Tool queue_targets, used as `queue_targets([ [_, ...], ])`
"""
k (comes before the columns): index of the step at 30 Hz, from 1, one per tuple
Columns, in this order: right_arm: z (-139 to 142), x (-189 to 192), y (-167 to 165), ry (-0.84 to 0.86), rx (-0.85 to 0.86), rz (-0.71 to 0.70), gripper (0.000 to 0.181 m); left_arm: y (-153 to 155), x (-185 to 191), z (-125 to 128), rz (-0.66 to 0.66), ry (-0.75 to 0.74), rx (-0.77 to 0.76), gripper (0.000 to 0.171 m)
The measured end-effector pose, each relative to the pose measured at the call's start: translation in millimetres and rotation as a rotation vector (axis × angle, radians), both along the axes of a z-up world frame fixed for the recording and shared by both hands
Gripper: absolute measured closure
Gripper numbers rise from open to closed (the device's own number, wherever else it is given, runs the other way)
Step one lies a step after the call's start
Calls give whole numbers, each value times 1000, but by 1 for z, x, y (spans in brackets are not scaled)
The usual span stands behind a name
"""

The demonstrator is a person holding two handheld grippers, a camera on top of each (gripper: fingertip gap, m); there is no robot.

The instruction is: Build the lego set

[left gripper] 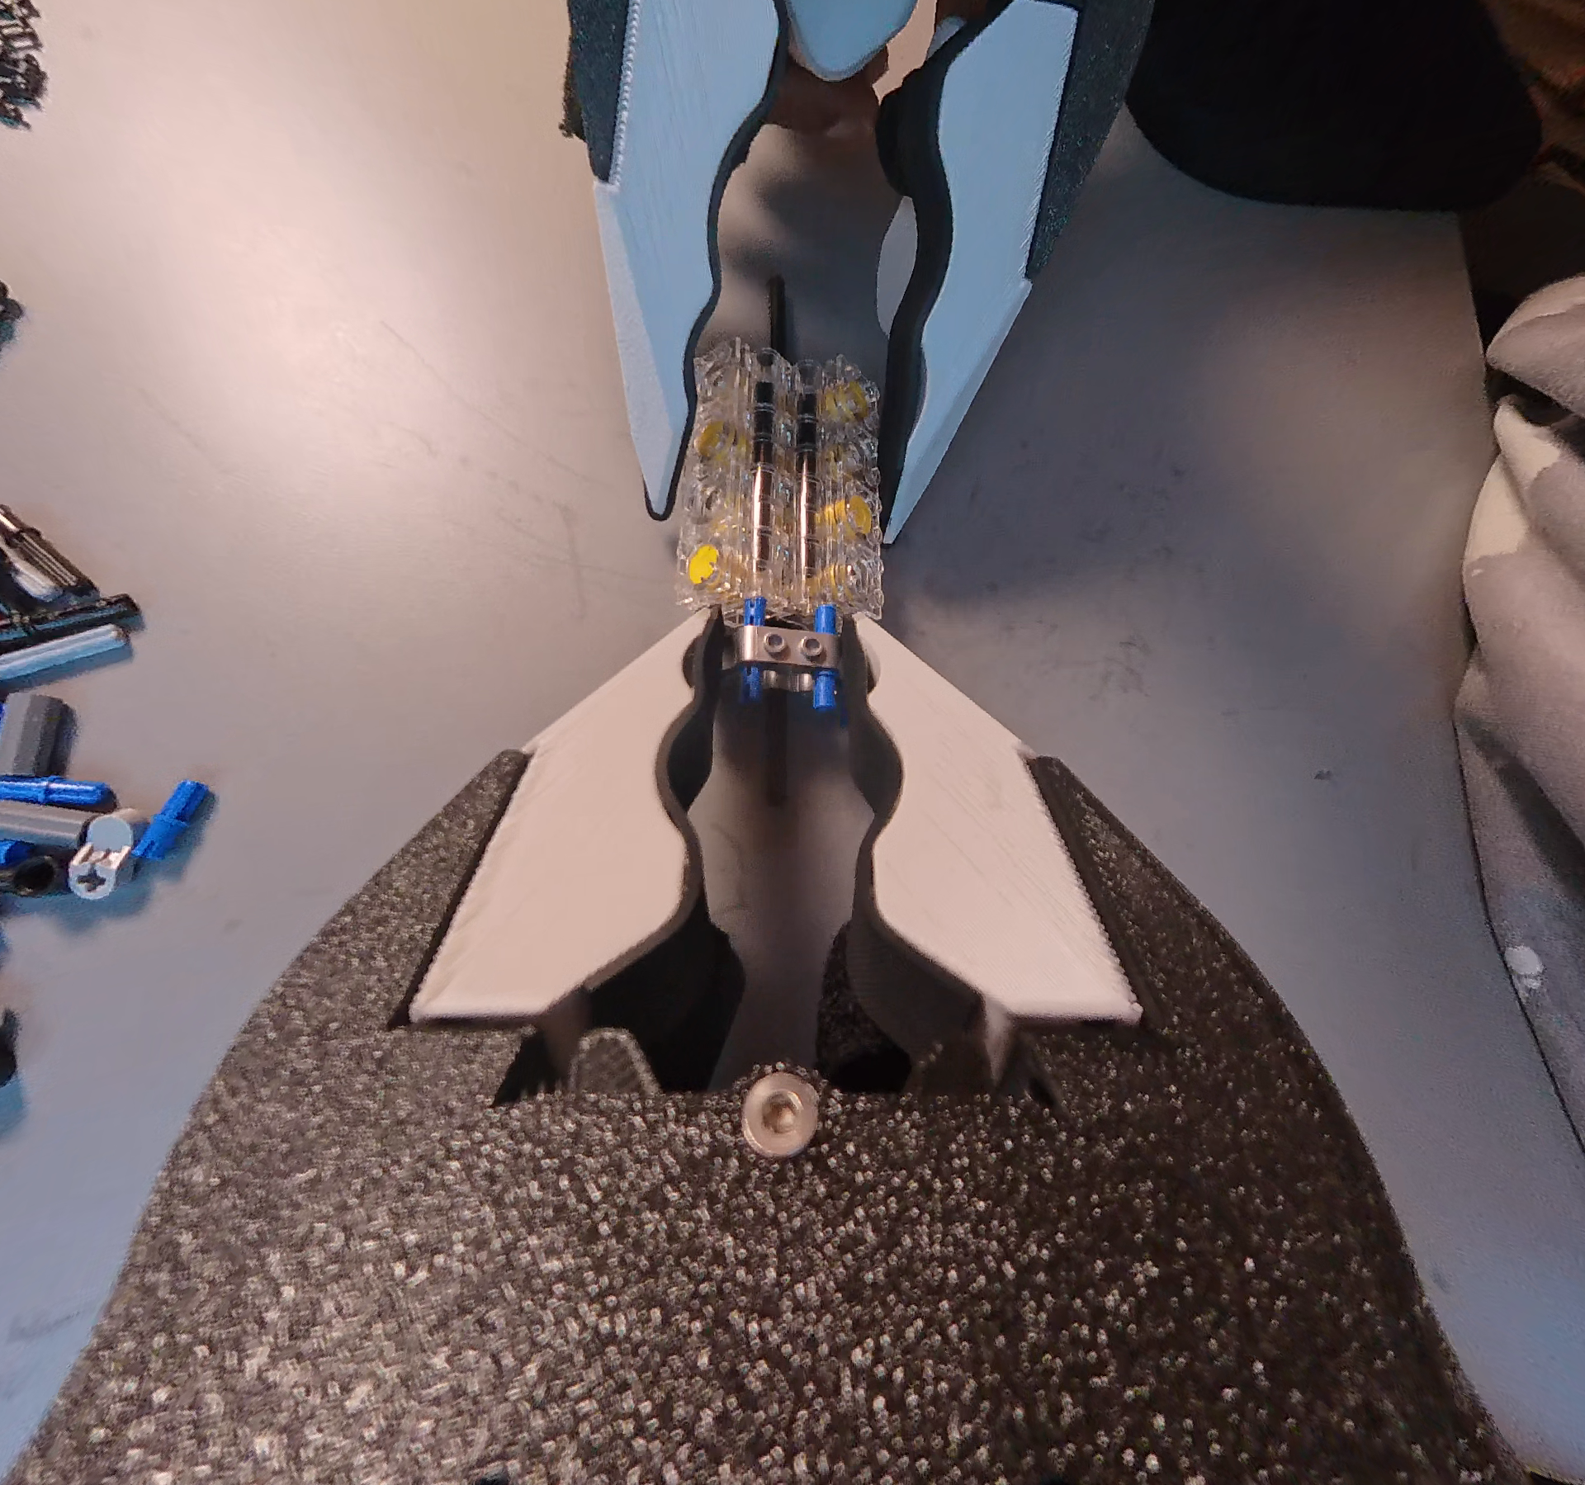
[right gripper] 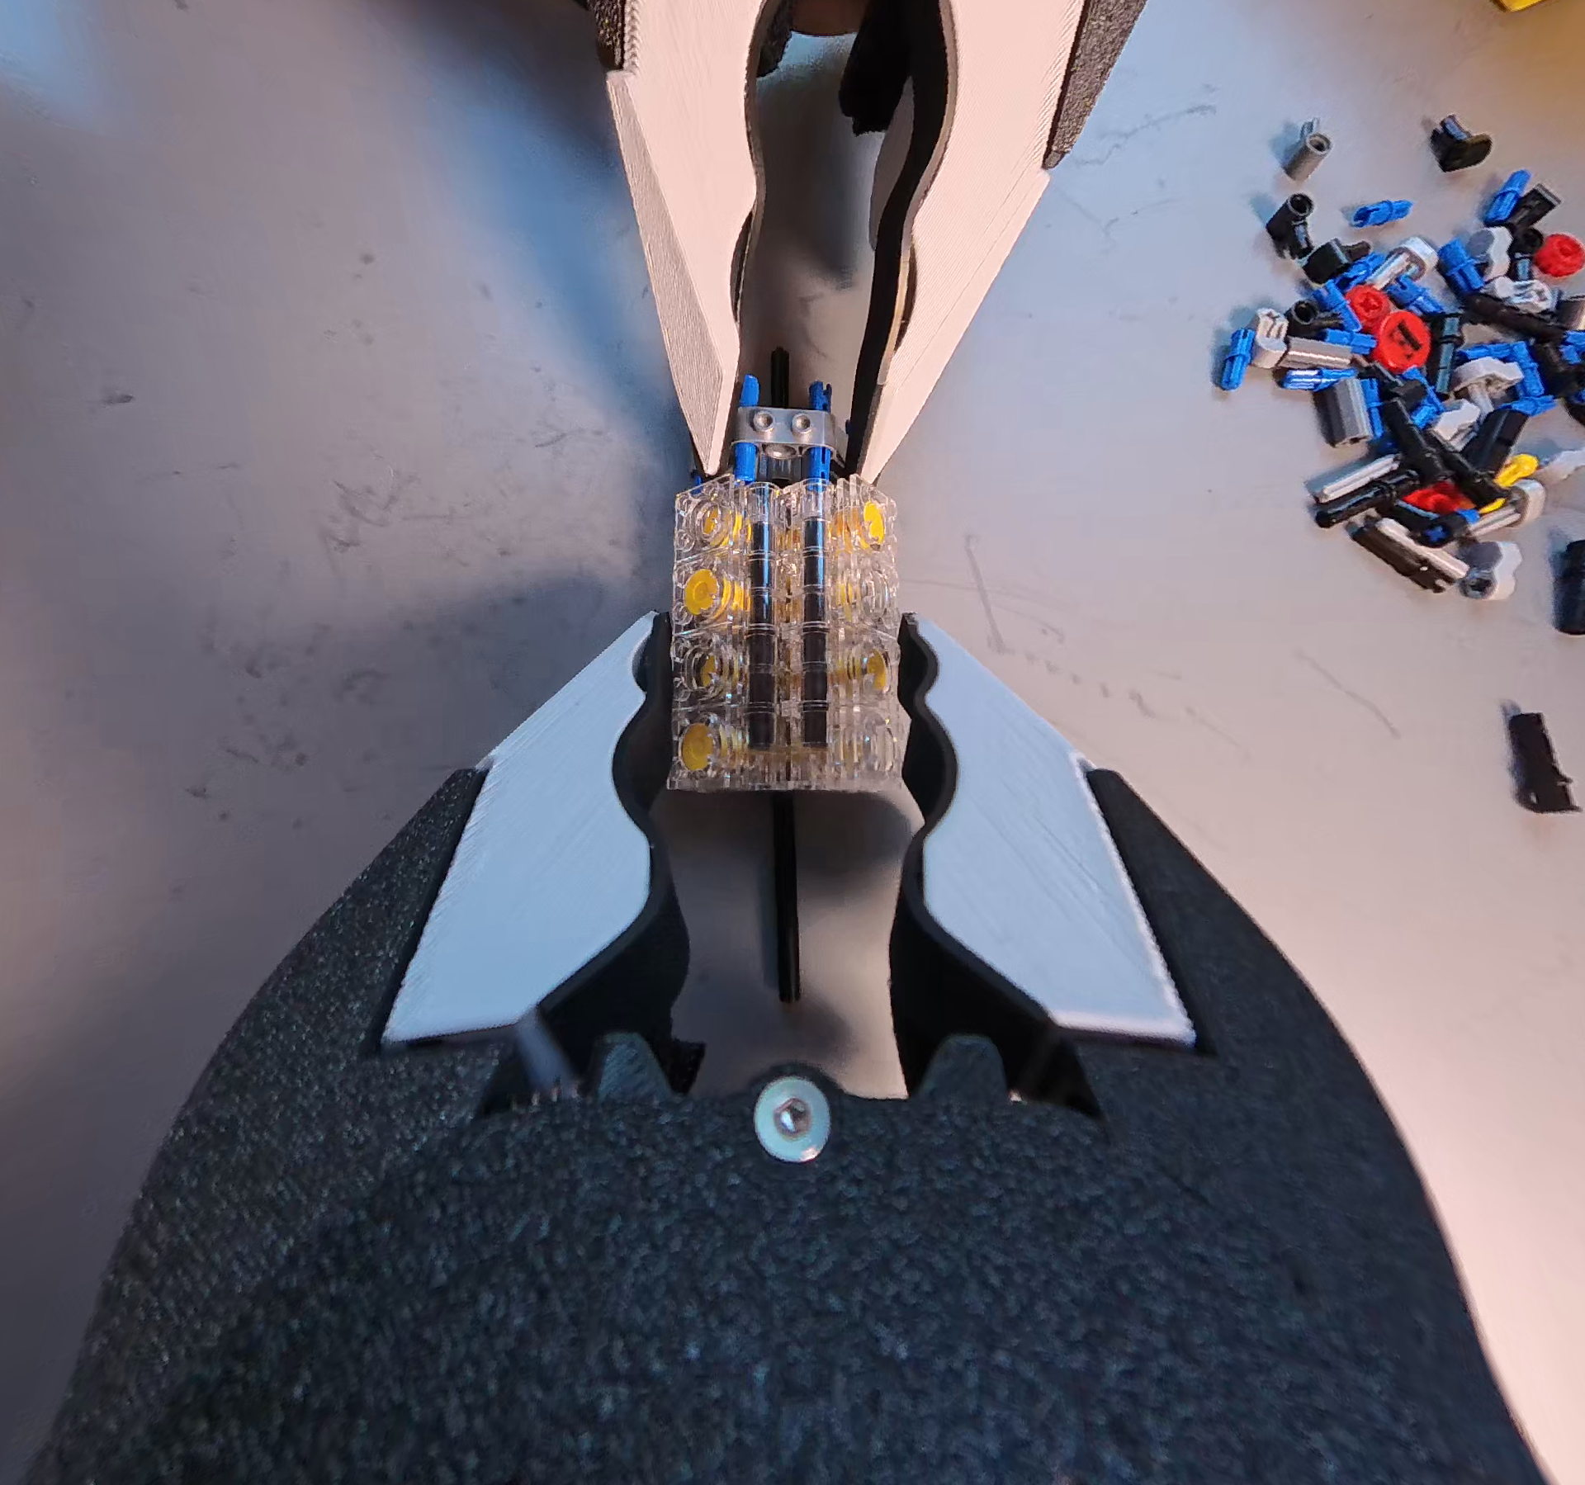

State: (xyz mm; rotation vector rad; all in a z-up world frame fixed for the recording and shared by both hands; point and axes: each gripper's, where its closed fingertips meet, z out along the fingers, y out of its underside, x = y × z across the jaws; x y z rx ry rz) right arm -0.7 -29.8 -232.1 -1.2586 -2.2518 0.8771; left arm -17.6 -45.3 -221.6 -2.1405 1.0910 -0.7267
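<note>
Left tongs [left gripper: 776,655] are nipped in tight on the grey connector [left gripper: 787,648] with blue pins at one end of the assembly, while right tongs [right gripper: 782,672] clamp the clear block [right gripper: 782,642] with yellow studs at the other. It hangs between them above the pale worktop [right gripper: 343,415]. Loose blue, black and red parts [right gripper: 1424,380] lie scattered well off to the side.

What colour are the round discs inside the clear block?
Yellow discs inside the clear block, best seen in the right wrist view.
</note>
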Motion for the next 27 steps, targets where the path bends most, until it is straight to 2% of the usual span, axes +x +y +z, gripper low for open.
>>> queue_targets([
  [9, 0, 1, 5, 6, -2, -17, 132, 1, -15, 13, 25, -36, 42, 139],
  [15, 0, 1, 3, 9, 0, -9, 132, -3, -13, -6, 2, 25, -4, 135],
  [27, 0, 0, 2, 20, -7, -13, 132, -2, -10, -6, -4, 7, -18, 137],
])
